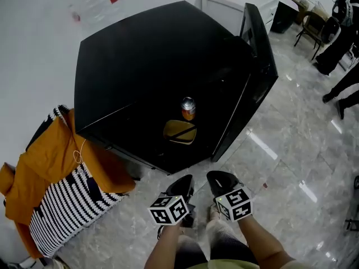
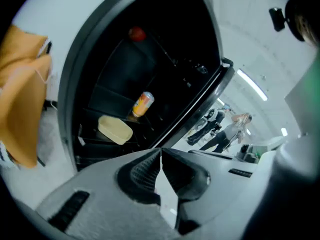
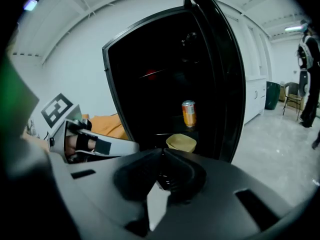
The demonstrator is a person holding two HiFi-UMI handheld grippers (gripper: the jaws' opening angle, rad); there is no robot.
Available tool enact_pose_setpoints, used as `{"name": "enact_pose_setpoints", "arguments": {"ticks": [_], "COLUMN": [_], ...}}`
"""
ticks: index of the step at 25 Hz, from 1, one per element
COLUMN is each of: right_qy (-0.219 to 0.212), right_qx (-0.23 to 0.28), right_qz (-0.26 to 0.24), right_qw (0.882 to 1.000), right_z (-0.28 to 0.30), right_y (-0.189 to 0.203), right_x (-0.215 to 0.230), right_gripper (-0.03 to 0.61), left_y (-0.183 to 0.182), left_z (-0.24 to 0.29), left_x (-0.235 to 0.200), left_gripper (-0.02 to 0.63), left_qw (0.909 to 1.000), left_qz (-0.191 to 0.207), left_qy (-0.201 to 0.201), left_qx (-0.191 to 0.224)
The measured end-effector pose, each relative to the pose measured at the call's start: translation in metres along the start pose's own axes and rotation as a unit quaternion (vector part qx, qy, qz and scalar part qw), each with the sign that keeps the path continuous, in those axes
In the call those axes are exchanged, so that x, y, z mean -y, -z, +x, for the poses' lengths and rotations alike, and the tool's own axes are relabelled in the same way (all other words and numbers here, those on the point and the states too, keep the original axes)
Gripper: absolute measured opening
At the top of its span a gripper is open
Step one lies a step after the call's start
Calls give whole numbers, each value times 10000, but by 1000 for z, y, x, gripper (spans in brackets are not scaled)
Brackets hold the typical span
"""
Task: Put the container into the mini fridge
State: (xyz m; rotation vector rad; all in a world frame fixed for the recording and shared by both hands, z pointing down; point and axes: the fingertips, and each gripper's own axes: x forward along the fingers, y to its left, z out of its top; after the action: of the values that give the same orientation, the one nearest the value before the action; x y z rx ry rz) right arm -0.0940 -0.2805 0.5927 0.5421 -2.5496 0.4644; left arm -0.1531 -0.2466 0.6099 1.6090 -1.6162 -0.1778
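The pale yellow container (image 1: 180, 131) lies on a shelf inside the open black mini fridge (image 1: 140, 55), just in front of an orange drink can (image 1: 188, 109). The left gripper view shows the container (image 2: 115, 129) and the can (image 2: 142, 104) inside the fridge, and so does the right gripper view, container (image 3: 181, 142) below can (image 3: 188, 113). My left gripper (image 1: 182, 190) and right gripper (image 1: 220, 182) hover side by side outside the fridge, low in front of the opening. Both are shut with nothing between the jaws.
The fridge door (image 1: 259, 49) stands open to the right. An orange garment and a striped cloth (image 1: 61, 178) are heaped left of the fridge. A white cabinet (image 1: 235, 4) stands behind, and people (image 1: 342, 43) stand at the far right on the marble floor.
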Motion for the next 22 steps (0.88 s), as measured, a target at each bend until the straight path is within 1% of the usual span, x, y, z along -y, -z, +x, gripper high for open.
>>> {"name": "enact_pose_setpoints", "arguments": {"ticks": [2, 4, 6, 8, 10, 14, 16, 22], "right_qy": [61, 112, 147, 162, 170, 188, 210, 246], "right_qx": [66, 148, 217, 282, 357, 500, 573, 685], "right_qz": [35, 77, 74, 46, 7, -65, -93, -195], "right_qw": [10000, 9998, 9996, 9995, 9992, 9986, 9981, 9972], "right_z": [-9, -18, -26, -31, -35, -47, -53, -70], "right_y": [-8, -16, -23, -32, -41, -54, -60, -72], "right_x": [-2, -5, -9, -15, -23, -35, -39, -51], "right_gripper": [31, 31, 31, 31, 31, 31, 31, 30], "left_y": [-8, -15, -21, -27, -33, -46, -52, -67], "left_z": [-18, -34, -48, -60, -71, -93, -103, -129], "left_x": [1, 6, 12, 16, 20, 29, 31, 36], "left_gripper": [29, 28, 25, 23, 21, 21, 21, 21], "left_qw": [9993, 9973, 9957, 9961, 9972, 9977, 9977, 9935], "left_qz": [356, 719, 923, 879, 714, 552, 542, 1107], "left_qy": [-143, -164, -121, 1, 170, 399, 403, 53], "left_qx": [25, 27, -19, -95, -116, 8, 95, 268]}}
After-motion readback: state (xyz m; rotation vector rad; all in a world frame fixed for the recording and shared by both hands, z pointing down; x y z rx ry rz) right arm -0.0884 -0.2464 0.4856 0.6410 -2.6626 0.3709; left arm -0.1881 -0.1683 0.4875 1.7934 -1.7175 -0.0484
